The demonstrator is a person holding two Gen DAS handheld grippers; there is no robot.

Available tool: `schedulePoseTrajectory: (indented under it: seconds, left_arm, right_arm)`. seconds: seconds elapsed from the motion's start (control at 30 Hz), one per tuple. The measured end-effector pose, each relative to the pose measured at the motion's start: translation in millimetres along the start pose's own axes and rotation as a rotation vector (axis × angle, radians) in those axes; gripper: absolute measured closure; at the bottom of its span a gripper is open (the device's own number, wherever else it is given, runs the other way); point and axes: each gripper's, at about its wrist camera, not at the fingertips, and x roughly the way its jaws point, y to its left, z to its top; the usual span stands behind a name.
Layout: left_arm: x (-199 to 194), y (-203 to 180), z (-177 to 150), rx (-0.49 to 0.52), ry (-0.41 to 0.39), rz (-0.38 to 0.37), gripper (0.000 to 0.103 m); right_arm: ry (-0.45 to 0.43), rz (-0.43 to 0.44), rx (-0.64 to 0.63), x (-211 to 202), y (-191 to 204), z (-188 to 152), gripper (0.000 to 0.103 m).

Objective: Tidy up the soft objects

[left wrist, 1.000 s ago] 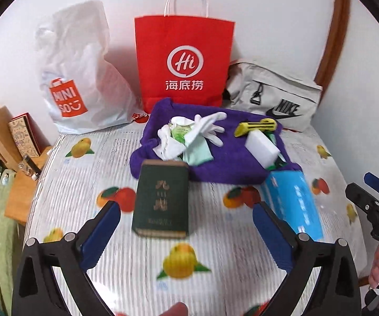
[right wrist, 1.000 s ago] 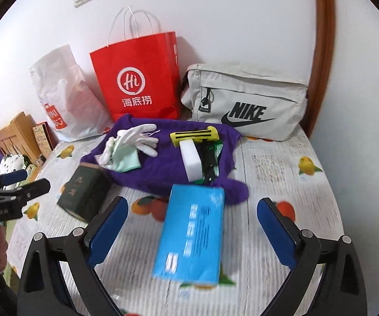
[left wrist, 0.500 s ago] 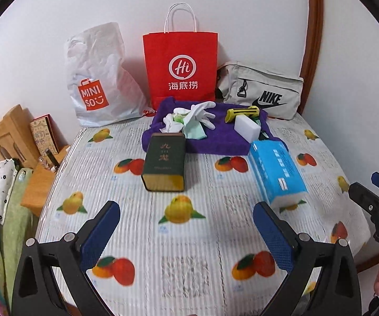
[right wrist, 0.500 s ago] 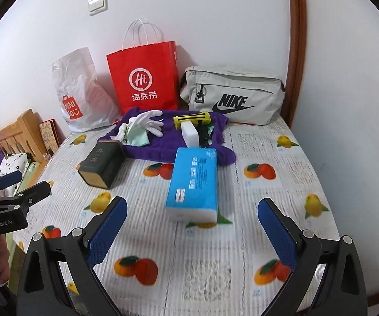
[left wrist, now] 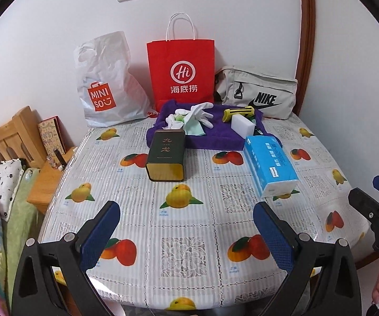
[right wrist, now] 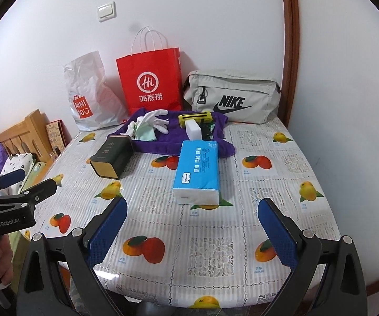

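A purple towel [left wrist: 215, 134] [right wrist: 171, 142] lies at the back of the table. On it are white gloves [left wrist: 200, 112] [right wrist: 155, 118], a pale green cloth [left wrist: 193, 127] [right wrist: 144, 134], a white sponge [left wrist: 242, 125] [right wrist: 193, 129] and a yellow tool [left wrist: 238, 112] [right wrist: 194, 118]. A blue tissue pack [left wrist: 269, 164] [right wrist: 198, 168] lies in front of the towel. My left gripper [left wrist: 186, 231] and my right gripper [right wrist: 192, 229] are both open and empty, over the table's near edge, well short of these things.
A dark green tin [left wrist: 167, 155] [right wrist: 111, 156] lies left of the tissue pack. A white Miniso bag [left wrist: 105, 84], a red paper bag [left wrist: 181, 73] and a grey Nike bag [left wrist: 257, 92] stand against the wall. A wooden bed frame [left wrist: 13, 137] with bedding is on the left.
Both grippers have pulled back from the towel and tissue pack toward the table's near edge. Nothing on the table has moved.
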Motion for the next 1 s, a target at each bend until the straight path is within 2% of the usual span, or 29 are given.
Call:
schedulePoseTrajectory:
  seconds: [1.0]
  left_arm:
    - [-8.0,5.3,-8.1,-0.009,0.002,0.002,0.001]
  right_arm:
    - [-0.009,-0.005,-0.007,-10.5,3.1,-5.4,0.004]
